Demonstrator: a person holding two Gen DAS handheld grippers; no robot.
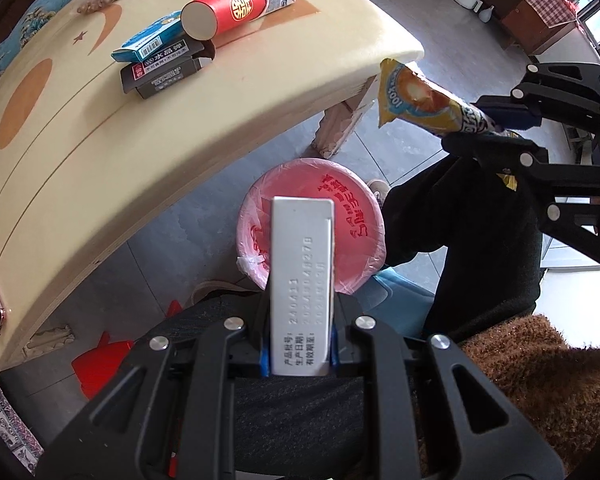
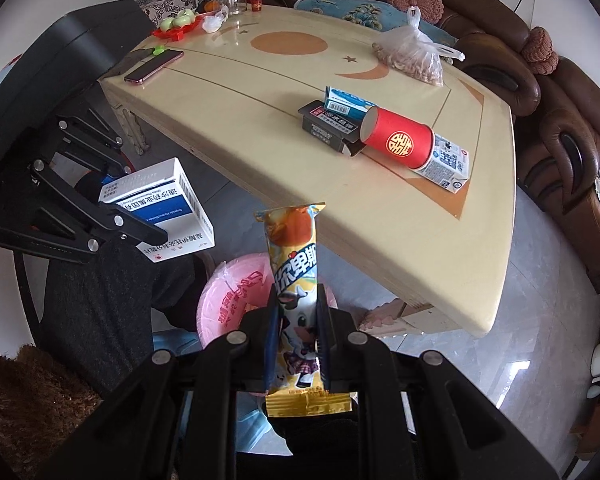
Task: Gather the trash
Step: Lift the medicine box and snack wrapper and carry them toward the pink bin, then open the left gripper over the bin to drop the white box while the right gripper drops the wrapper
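We note our left gripper (image 1: 299,354) pinching a white medicine box (image 1: 302,280) directly above the pink-lined bin (image 1: 364,248). Our right gripper (image 2: 298,340) clamps a yellow snack wrapper (image 2: 296,280) over the bin's rim. On the table (image 1: 80,152) beside the bin: a red cup (image 1: 226,8), cartons.

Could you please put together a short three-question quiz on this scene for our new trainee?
1. True or false: the left gripper is shut on a white medicine box.
2. What does the right gripper hold?
3. Which lies tipped over on the table: (a) red paper cup, (b) bottle, (c) bowl?

Key: 1 true. 2 a yellow snack wrapper. 3 a.
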